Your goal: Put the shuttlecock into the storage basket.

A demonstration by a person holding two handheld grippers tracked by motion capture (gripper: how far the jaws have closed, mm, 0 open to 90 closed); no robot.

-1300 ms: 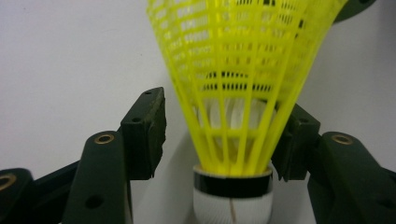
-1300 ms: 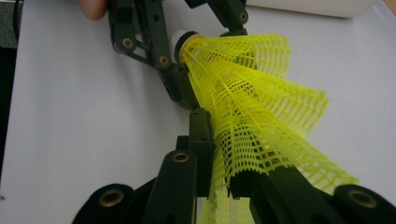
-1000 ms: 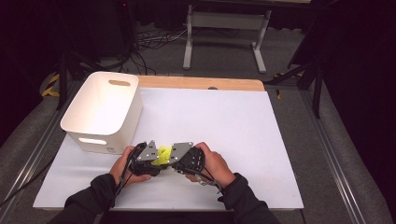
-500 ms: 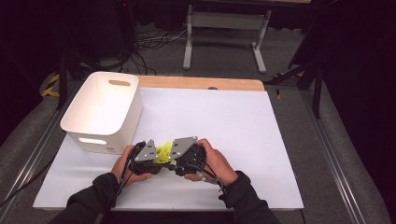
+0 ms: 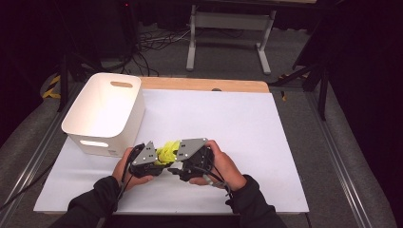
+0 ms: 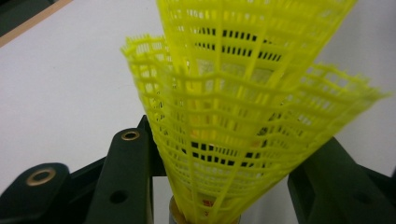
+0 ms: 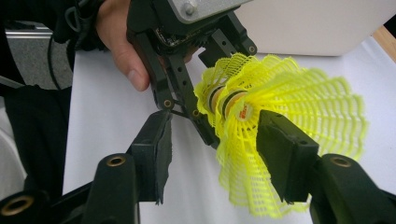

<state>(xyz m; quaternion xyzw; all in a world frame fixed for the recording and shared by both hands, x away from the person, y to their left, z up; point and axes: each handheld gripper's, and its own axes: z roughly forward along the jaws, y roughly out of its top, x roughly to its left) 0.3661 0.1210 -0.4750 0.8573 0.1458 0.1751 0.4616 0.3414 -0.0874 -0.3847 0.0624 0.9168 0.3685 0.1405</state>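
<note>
The yellow plastic net-skirted shuttlecocks (image 5: 167,152) – two of them, pushed one into the other – sit low and near the front of the table, between the two tools. There is a tiny red mark on the cork end (image 7: 243,112) in the right gripper view, but it is too small to read.

Going from the left: the white plastic bin with a slot handle (image 5: 105,112) stands on the left side of the white sheet that covers the table (image 5: 228,123), just behind the left hand. The bin's inside floor cannot be seen from here.

Next comes the left gripper (image 5: 157,159), held in the person's left hand (image 5: 124,166). Its black jaws are closed on the sides of the outer shuttlecock, down near the cork end; in its own view the bottom of the cork is cut off by the edge.

Then the right gripper (image 7: 212,140), held in the right hand (image 5: 225,166). Its jaws have just been opening. They stand partly apart – one jaw sits close by the inner shuttlecock's cork and skirt, the other is well clear, so it holds nothing.

A strip of bare wooden table edge (image 5: 204,84) shows at the back. Behind it are a grey metal stand (image 5: 228,28) and black cables (image 5: 152,45) on the dark floor, hard to make out.
</note>
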